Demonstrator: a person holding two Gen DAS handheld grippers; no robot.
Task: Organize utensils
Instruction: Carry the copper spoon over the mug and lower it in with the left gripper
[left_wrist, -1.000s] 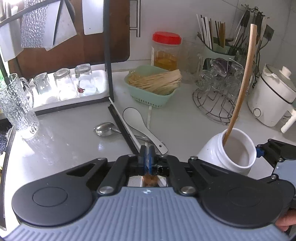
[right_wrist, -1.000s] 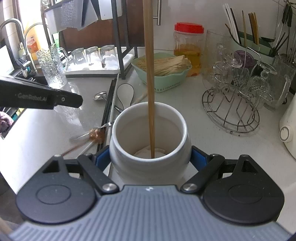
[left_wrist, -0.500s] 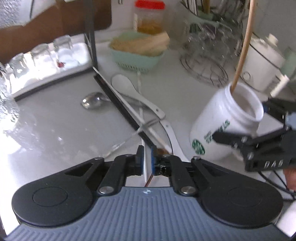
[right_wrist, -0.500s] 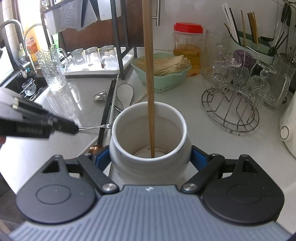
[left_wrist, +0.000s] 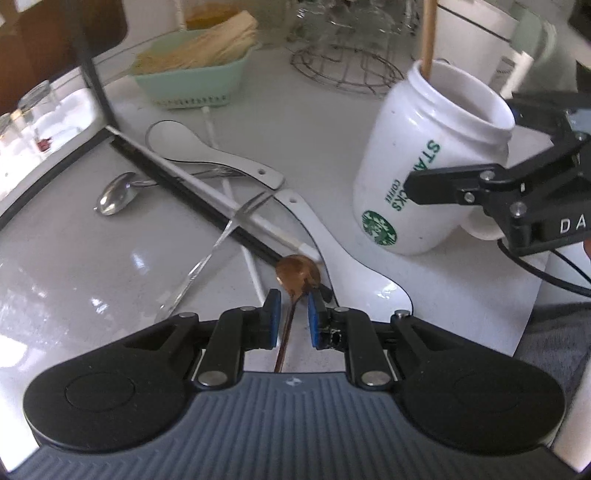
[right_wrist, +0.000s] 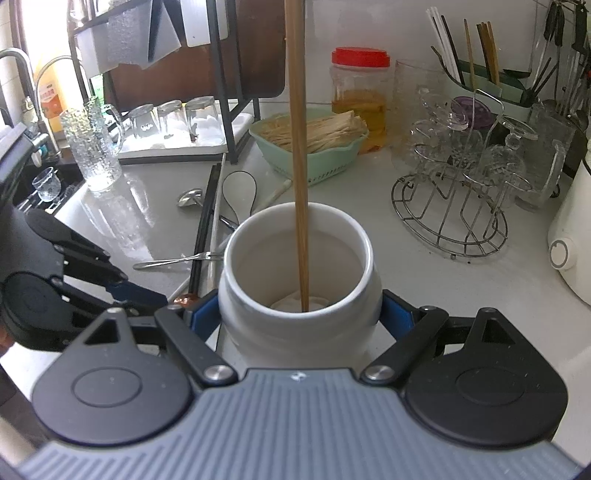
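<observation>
A cluttered white kitchen counter (left_wrist: 92, 258). The left gripper (left_wrist: 291, 314), jaws slightly parted, straddles a thin, light, stiff brown spoon (left_wrist: 297, 273), best pinched at the neck. The right gripper (right_wrist: 299, 317) clamps the slick ceramic jar (right_wrist: 299, 295).

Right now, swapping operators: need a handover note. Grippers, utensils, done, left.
Left gripper: open, pads either side of the brown spoon handle, not clamped.
Right gripper: shut on the white Starbucks jar, steadying it upright on the counter.
Done: one wooden chopstick stands in the jar.
Left on the counter in a crossed pile: brown spoon, two white ceramic spoons, metal spoon, clear spoon, black chopsticks, white chopstick.
Next, likely: close on the brown spoon, lift, drop it into the jar, then work through the pile.
</observation>
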